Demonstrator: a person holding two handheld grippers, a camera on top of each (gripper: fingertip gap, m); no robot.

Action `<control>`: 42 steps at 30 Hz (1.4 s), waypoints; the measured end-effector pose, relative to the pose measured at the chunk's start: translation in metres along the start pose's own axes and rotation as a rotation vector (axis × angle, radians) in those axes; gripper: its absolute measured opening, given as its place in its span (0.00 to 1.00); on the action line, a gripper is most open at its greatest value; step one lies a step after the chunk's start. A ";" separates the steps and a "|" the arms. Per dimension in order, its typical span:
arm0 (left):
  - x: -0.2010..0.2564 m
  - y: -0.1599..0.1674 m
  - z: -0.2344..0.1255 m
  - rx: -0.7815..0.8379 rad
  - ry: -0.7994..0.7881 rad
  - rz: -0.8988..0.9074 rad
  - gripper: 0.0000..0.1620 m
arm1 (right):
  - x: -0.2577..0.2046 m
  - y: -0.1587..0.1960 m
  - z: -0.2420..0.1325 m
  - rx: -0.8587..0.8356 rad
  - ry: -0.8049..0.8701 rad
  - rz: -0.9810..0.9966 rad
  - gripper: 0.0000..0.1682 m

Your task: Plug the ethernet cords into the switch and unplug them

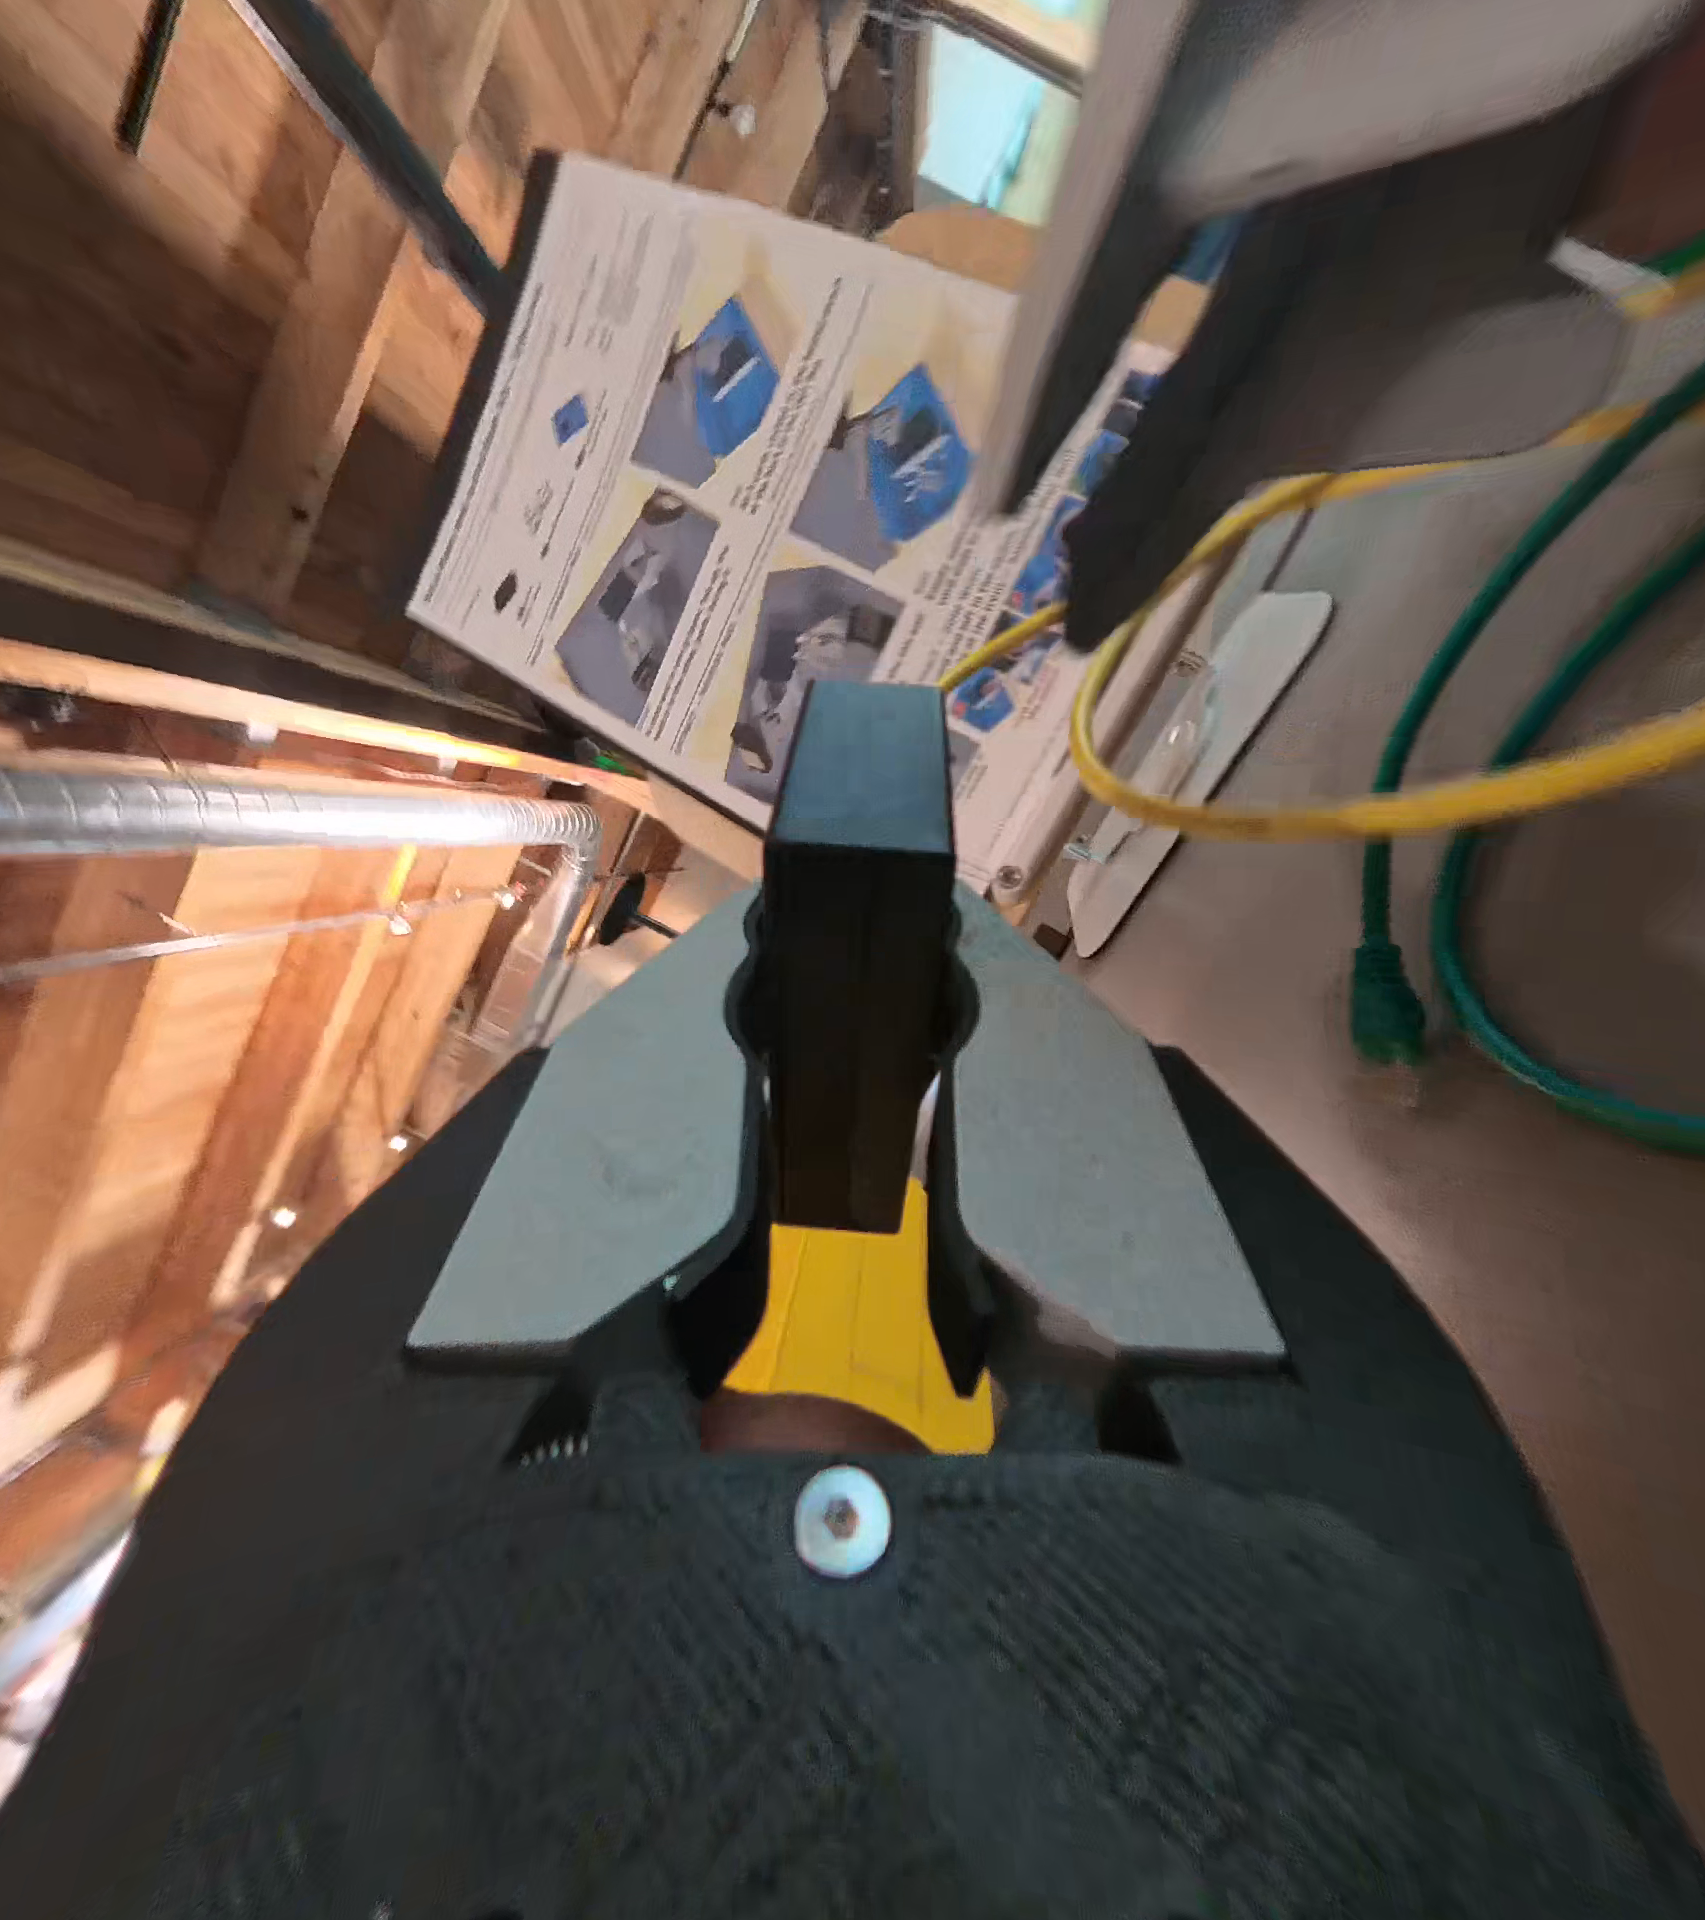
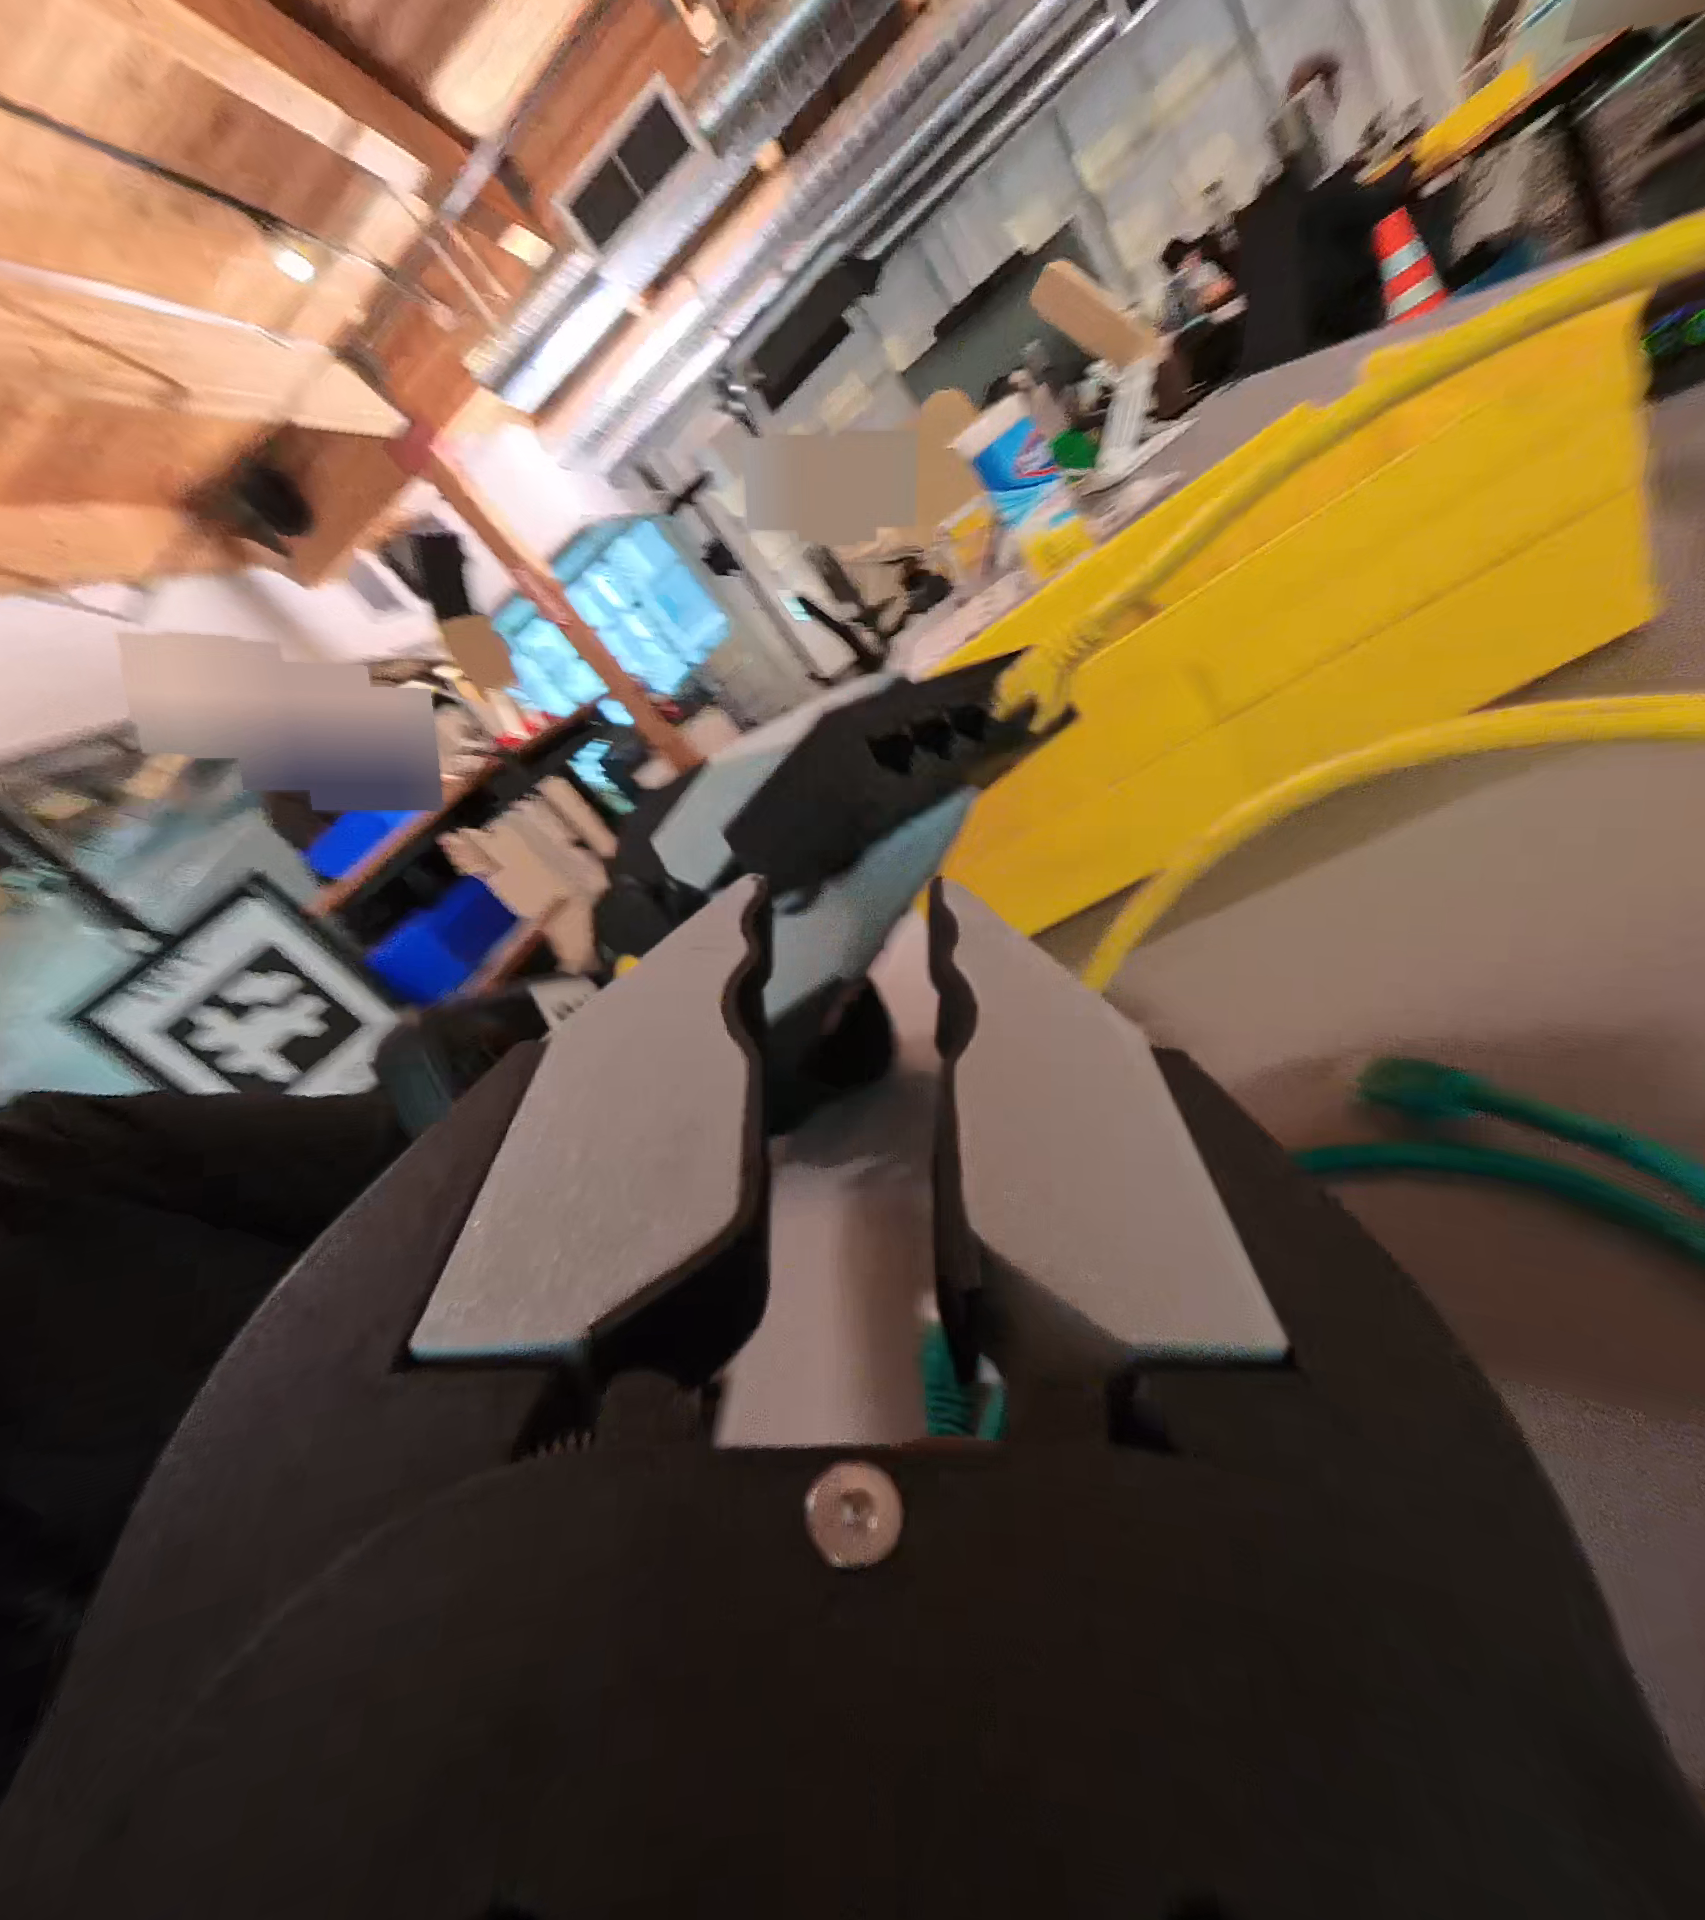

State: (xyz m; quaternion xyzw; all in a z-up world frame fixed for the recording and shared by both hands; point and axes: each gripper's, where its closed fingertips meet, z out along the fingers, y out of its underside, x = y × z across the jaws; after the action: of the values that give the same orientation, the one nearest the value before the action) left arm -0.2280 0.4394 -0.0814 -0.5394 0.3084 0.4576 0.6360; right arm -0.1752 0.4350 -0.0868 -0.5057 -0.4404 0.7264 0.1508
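The left gripper [image 1: 858,935] pinches the black switch [image 1: 858,831], lifted off the table [image 1: 1450,1247]. 1 yellow cord [image 2: 1180,540] sits plugged in; the green cord [image 1: 1385,987] lies loose — plugging looks partly done, unplugging left. Only the right wrist view shows the ports; its right gripper [image 2: 848,935] is spread, empty. Only the left wrist view shows the green plug clearly.

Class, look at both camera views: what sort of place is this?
Probably a workshop or warehouse-style workspace: bare wooden beams and a metal duct overhead, cluttered workbenches behind, and an orange traffic cone.
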 end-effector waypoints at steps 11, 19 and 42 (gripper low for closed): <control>0.015 -0.033 -0.024 0.236 0.388 -0.141 0.16 | 0.004 0.015 -0.004 -0.259 0.402 -0.919 0.32; 0.046 -0.028 -0.032 0.211 0.547 -0.207 0.16 | -0.005 0.036 0.011 -0.339 0.391 -1.172 0.13; 0.058 0.050 0.009 -0.137 0.229 0.029 0.16 | 0.054 0.079 0.000 -0.701 0.584 -1.033 0.00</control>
State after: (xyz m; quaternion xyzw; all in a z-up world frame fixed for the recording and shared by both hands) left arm -0.2518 0.4630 -0.1509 -0.6259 0.3550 0.4222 0.5513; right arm -0.1812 0.4261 -0.1823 -0.4248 -0.7752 0.2097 0.4178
